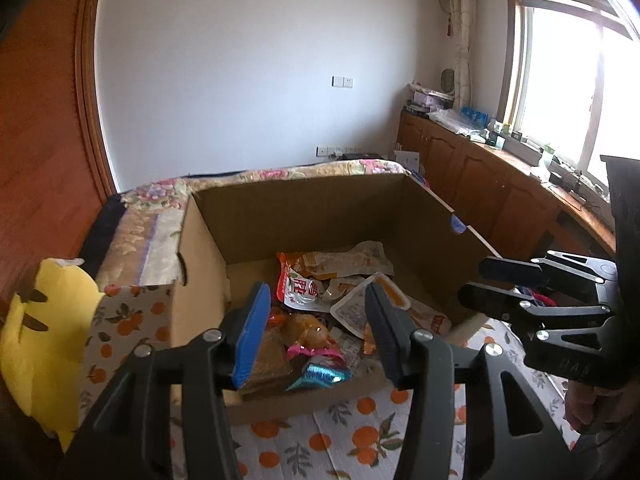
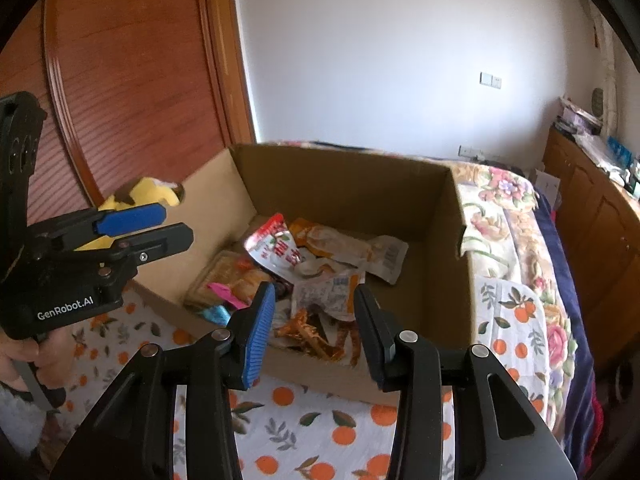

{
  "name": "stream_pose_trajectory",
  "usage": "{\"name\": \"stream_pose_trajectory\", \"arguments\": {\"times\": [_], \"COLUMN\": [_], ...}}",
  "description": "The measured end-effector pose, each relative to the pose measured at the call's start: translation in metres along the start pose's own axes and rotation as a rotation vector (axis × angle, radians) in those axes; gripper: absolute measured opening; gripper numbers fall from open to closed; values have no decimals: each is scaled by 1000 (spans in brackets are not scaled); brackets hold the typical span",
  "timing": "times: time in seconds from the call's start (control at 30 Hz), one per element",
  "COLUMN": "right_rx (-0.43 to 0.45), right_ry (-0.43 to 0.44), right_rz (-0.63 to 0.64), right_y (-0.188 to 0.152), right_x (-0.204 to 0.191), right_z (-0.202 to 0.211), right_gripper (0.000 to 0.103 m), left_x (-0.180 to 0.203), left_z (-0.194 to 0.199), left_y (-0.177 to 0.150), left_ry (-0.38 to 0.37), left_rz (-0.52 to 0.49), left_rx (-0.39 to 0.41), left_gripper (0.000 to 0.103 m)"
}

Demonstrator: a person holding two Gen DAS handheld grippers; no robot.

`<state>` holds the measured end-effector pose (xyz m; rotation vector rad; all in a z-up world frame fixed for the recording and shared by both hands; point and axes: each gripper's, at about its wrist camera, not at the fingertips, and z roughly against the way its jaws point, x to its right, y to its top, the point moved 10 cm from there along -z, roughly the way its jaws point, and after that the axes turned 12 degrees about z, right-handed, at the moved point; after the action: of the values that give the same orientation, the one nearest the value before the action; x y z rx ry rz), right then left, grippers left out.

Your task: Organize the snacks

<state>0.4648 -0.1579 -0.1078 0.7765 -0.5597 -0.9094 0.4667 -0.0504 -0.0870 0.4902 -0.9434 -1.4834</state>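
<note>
While both my tongs hover above near rim of cardboard box (image 1: 304, 208), snacks (image 1: 320, 304) lie heaped on box floor, at 12 o'clock beyond my left gripper (image 1: 316, 332), jaws spread wide, holding nothing. My right gripper (image 2: 314, 328) also wide open, empty; snack heap at 12 o'clock, just past fingertips. Box sits on orange-print cloth (image 2: 320, 432).

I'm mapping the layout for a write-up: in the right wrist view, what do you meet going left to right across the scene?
Left gripper → yellow plush → cardboard box → floral quilt → wooden cabinets.
</note>
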Motion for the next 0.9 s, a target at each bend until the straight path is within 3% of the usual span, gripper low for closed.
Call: {"name": "stream_pose_trajectory", "arguments": {"times": [0.27, 0.6, 0.9], "right_rx": [77, 130, 160], "right_ry": [-26, -82, -104], "right_rz": [1, -9, -21], "right_y": [3, -38, -71], "right_x": [-21, -53, -77], "right_z": [71, 157, 199], "right_gripper": [42, 45, 47], "left_x": [15, 35, 37], "left_z": [69, 144, 192], "left_y": [-10, -53, -93], "left_ry": [25, 44, 64], "left_rz": [-21, -58, -48], "left_rx": [60, 114, 141], "left_gripper": [55, 56, 59]}}
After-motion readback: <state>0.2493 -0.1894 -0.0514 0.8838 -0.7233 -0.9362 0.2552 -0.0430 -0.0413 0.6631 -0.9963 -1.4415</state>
